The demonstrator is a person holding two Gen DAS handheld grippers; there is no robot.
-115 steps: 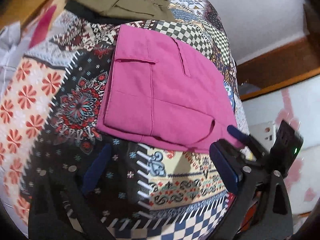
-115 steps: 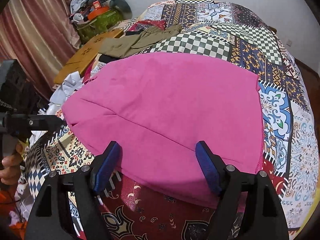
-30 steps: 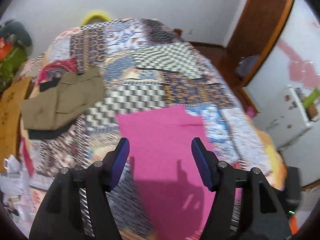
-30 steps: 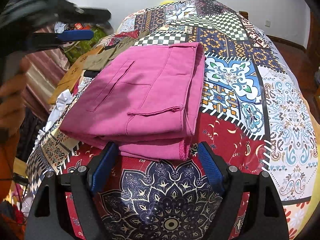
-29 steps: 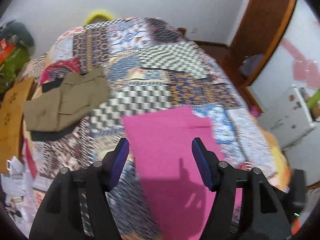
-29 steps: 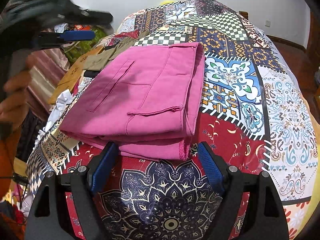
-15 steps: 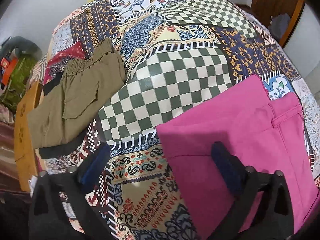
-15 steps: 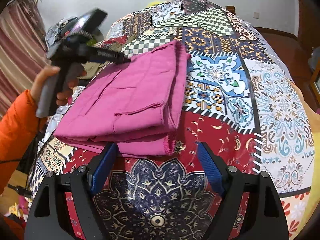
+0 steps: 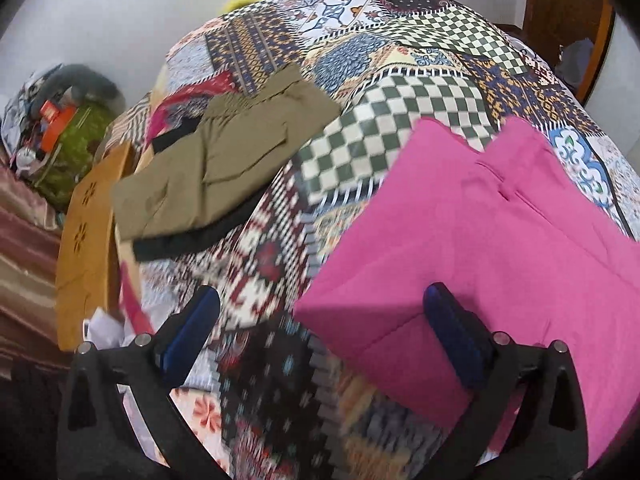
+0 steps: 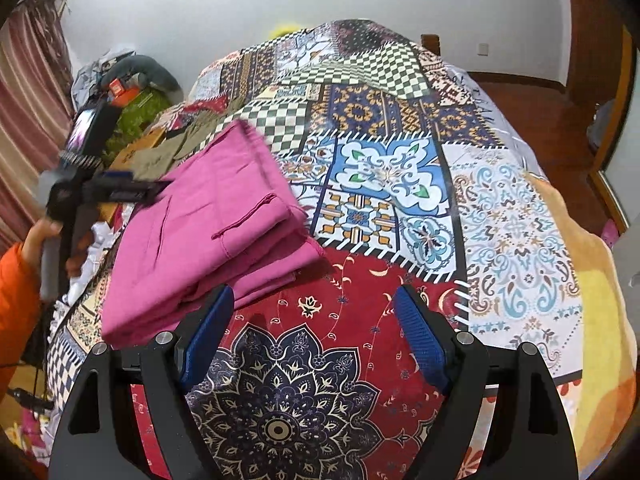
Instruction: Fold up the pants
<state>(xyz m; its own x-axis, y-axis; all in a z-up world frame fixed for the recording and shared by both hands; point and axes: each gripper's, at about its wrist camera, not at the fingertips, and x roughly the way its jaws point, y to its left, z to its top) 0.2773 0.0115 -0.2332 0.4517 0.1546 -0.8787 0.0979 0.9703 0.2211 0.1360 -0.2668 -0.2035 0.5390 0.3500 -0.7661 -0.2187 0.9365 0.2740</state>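
Observation:
The pink pants point(image 9: 492, 240) lie folded into a thick rectangle on the patchwork bedspread point(image 9: 360, 152); in the right wrist view they point(image 10: 212, 224) lie at the left. My left gripper point(image 9: 320, 312) is open and empty, low over the pants' near left corner, with its right finger over the pink cloth. It also shows in the right wrist view point(image 10: 116, 190), held at the pants' far left edge. My right gripper point(image 10: 316, 320) is open and empty, above the bedspread point(image 10: 400, 200) just right of the pants' near corner.
Folded olive pants point(image 9: 224, 164) lie on a dark garment at the bed's far left. A wooden board point(image 9: 90, 236) leans beside the bed. A pile of bags and clutter point(image 10: 128, 92) sits by the curtain. A wooden door frame point(image 10: 616, 120) is on the right.
The left gripper has dropped low over the pants' left edge. The right gripper has drawn back and swung right, so the pants now sit left of it. Both stayed open.

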